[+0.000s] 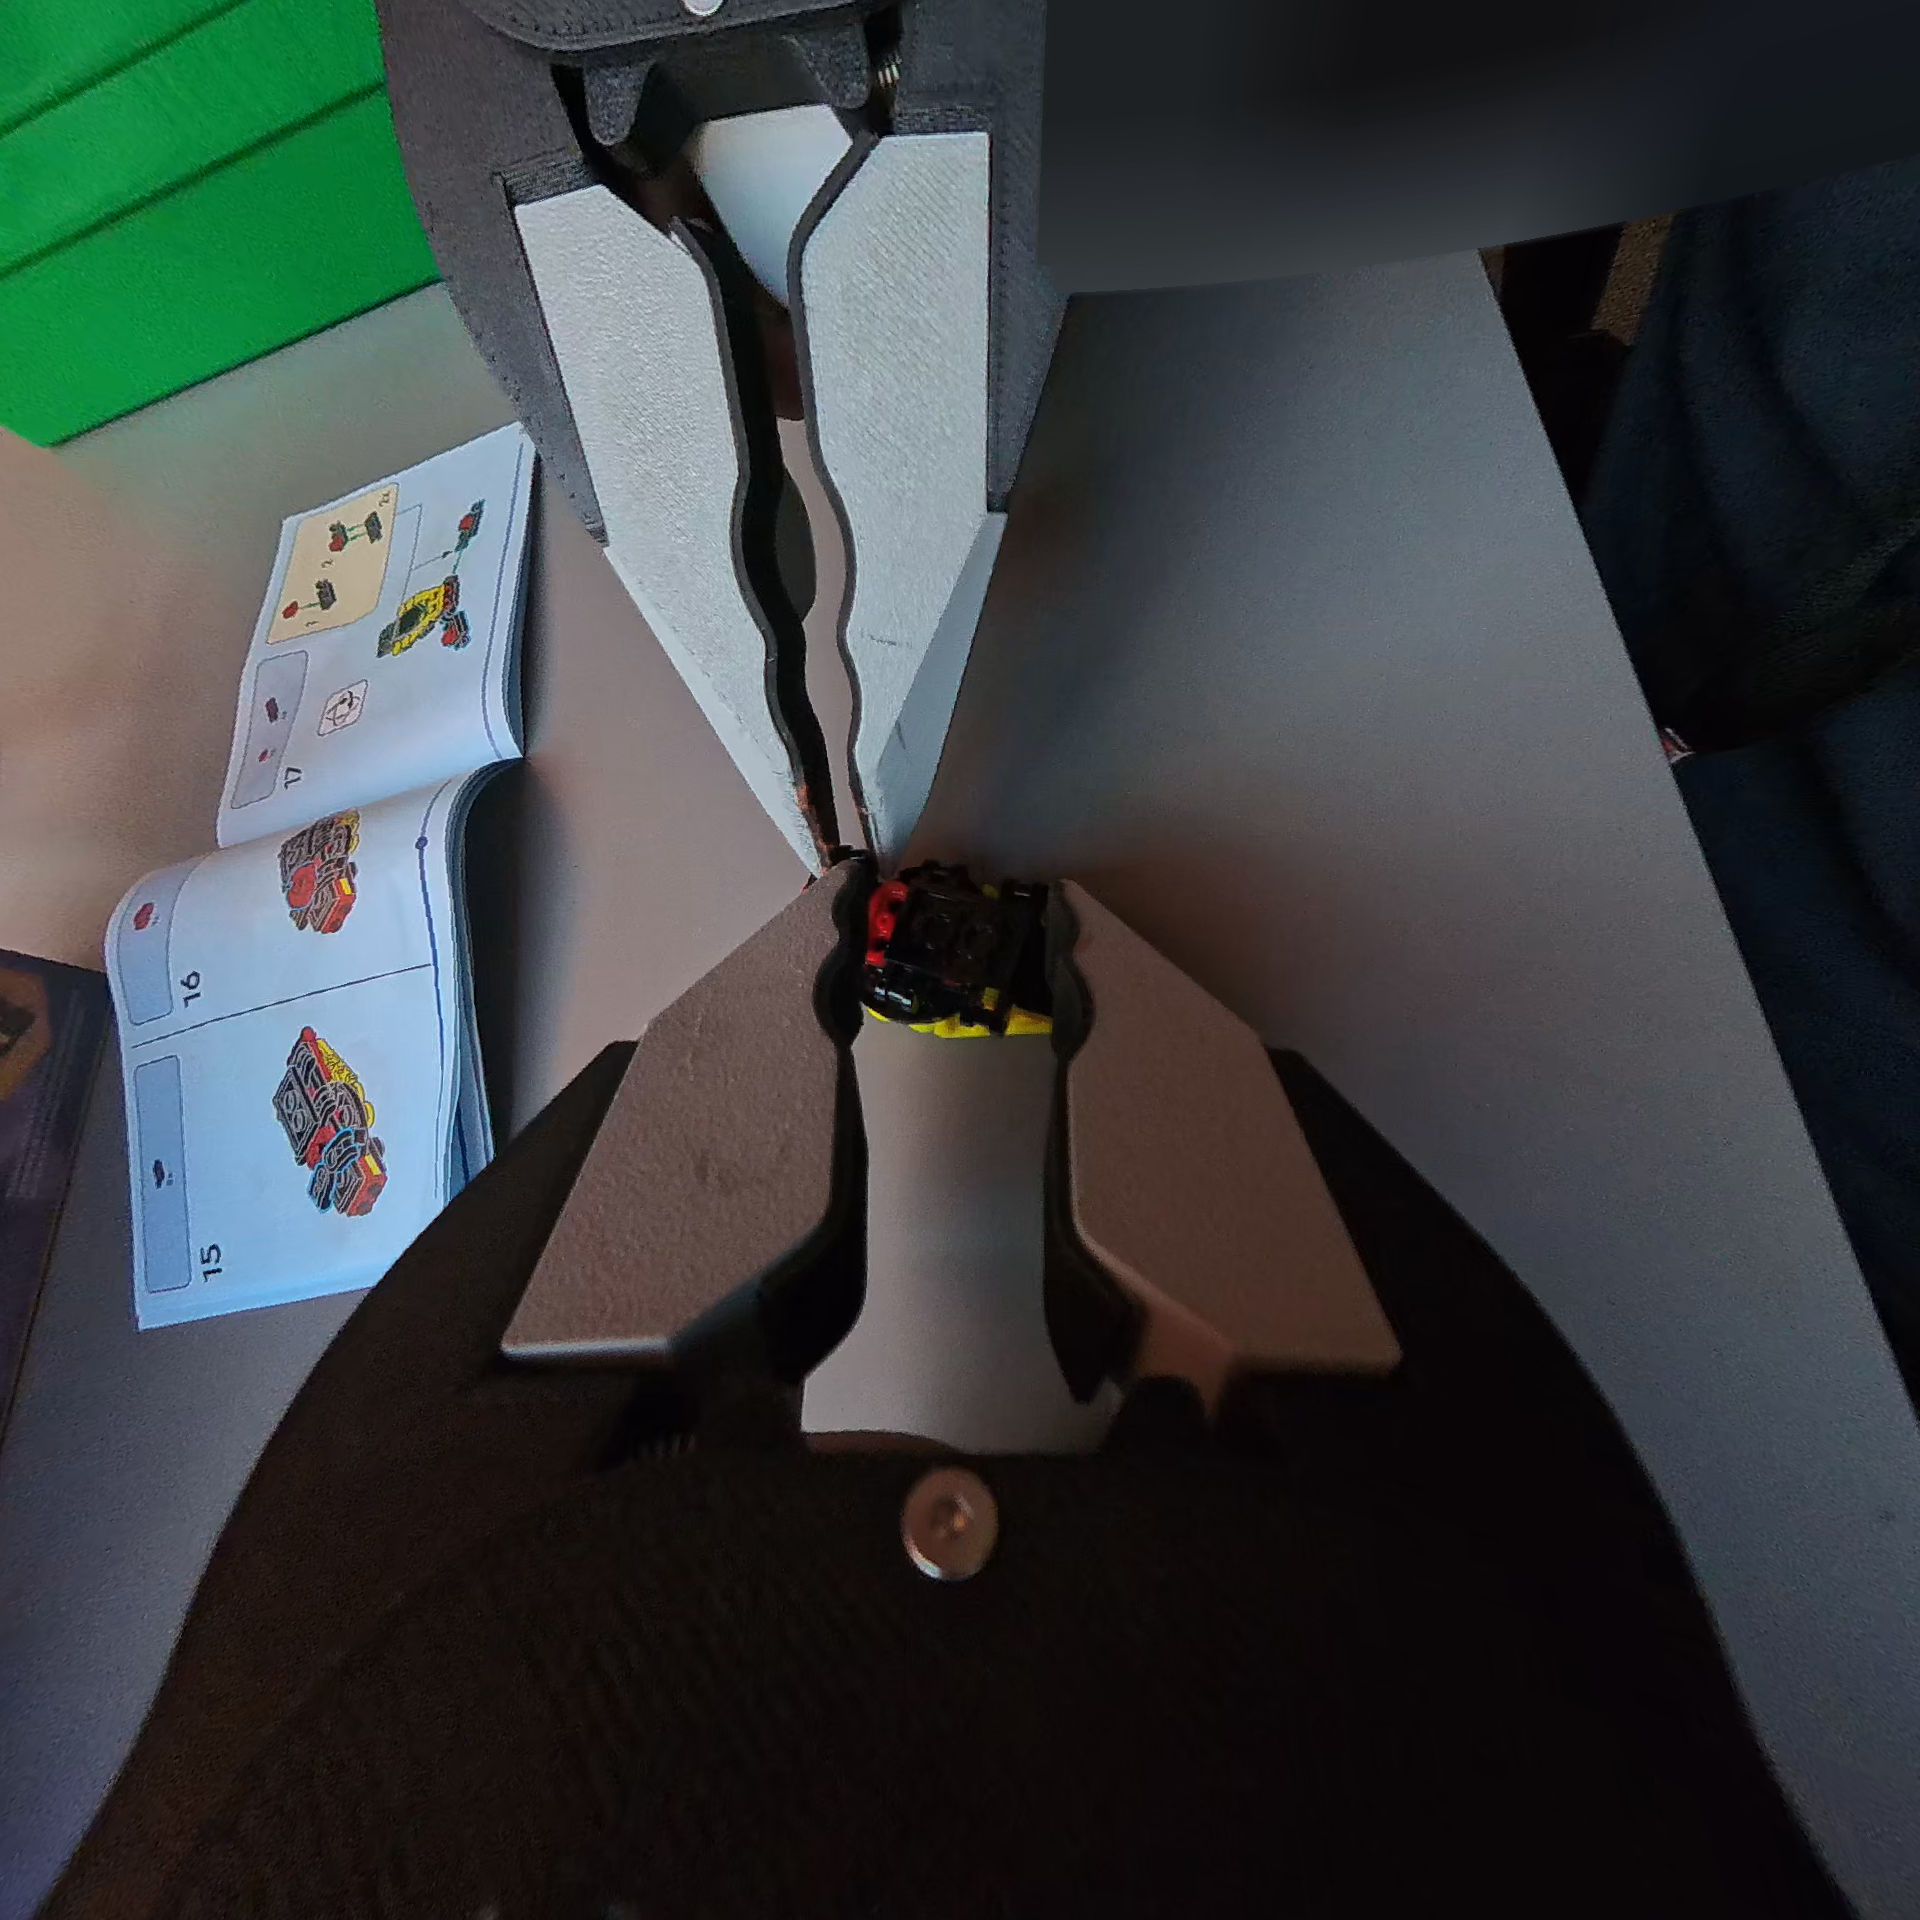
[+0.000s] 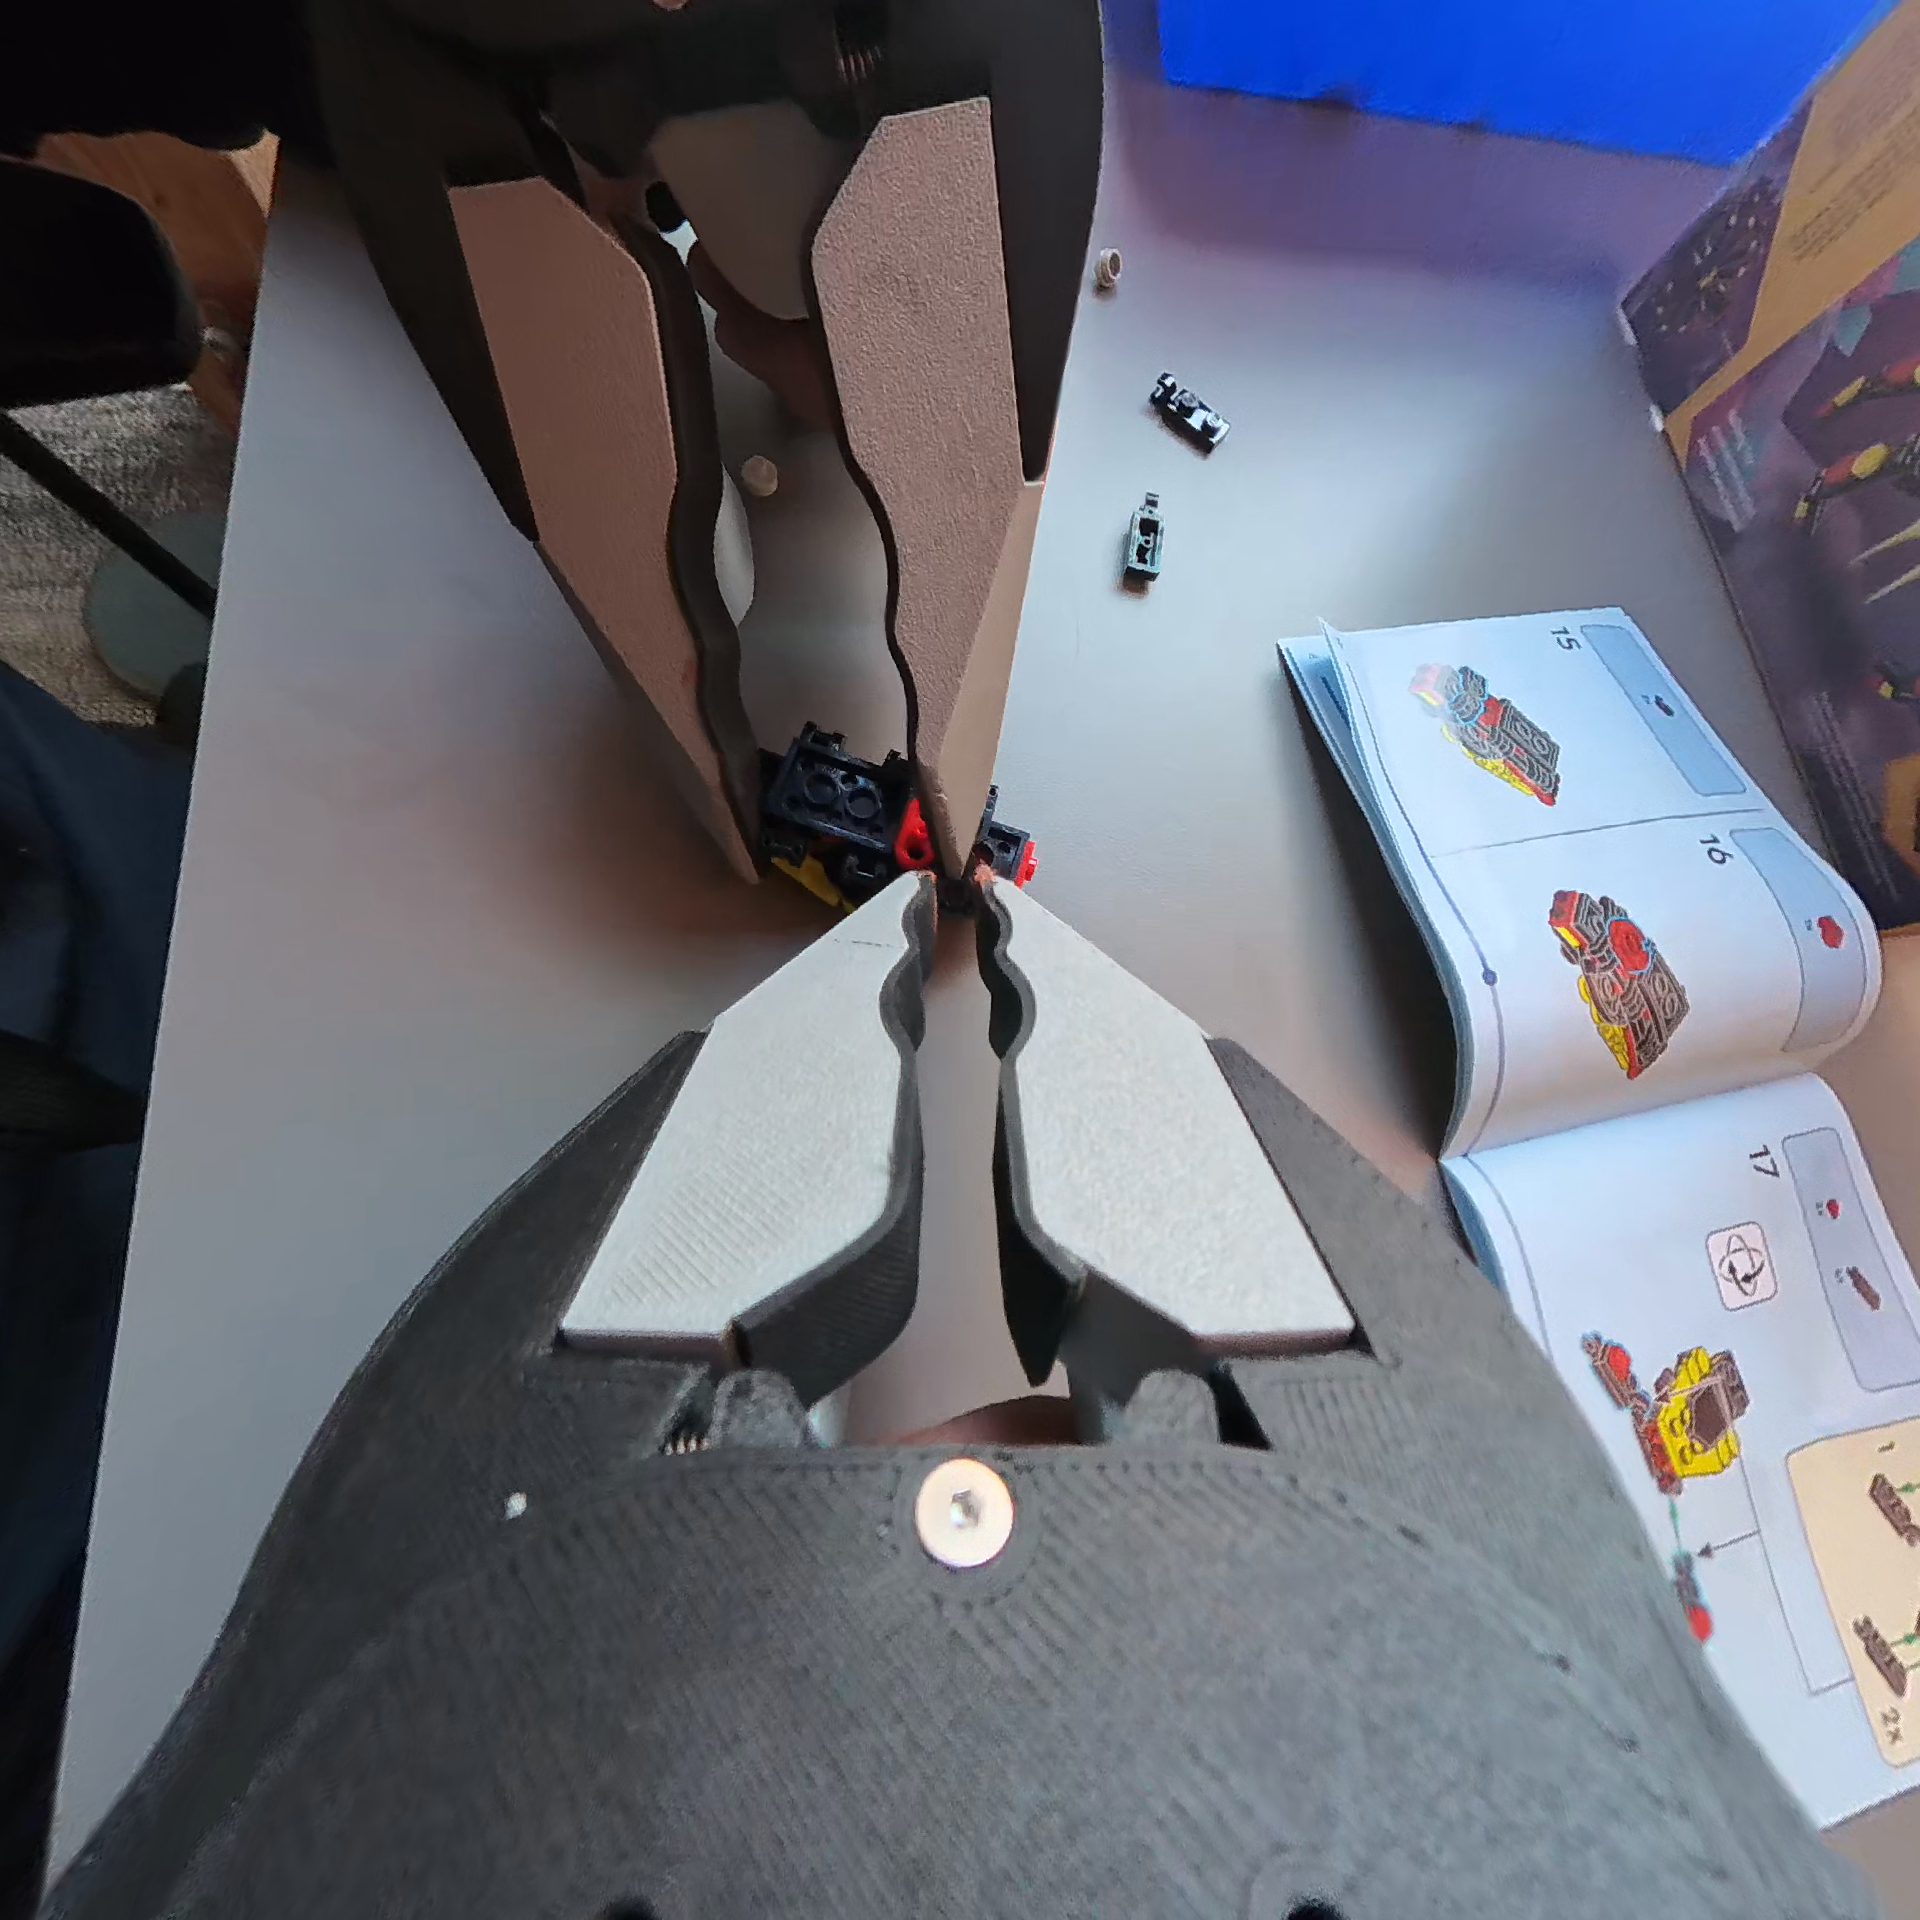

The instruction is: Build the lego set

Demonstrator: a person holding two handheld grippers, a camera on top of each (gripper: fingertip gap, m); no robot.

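Left gripper point(image 1: 956, 961) is closed on the partly built lego model point(image 1: 951, 961), a black, red and yellow block cluster pinched between both fingers just above the grey bench point(image 1: 1299, 727), near the bench's long edge on the person's side. Right gripper point(image 2: 951, 899) meets it nose to nose; its jaws are nearly together, and the tips seem to pinch a very small piece against the model's red end, though the piece is too small and shadowed to name. Open instruction booklet point(image 2: 1621, 935) lies flat toward the far side of the bench, showing mid-build steps; the held model looks comparable to the black-and-red body drawn there, so I judge the build partway, core body assembled. Still loose on the bench beyond the booklet: a black plate piece point(image 2: 1190, 410), a small dark grey piece point(image 2: 1143, 540), a tan round stud point(image 2: 1110, 266) and a second tan stud point(image 2: 758, 473) seen between the left gripper's fingers. The set's box point(image 2: 1797, 416) sits at the bench's far corner. Remaining, by my estimate: seating the current piece, then the loose parts and later pages.
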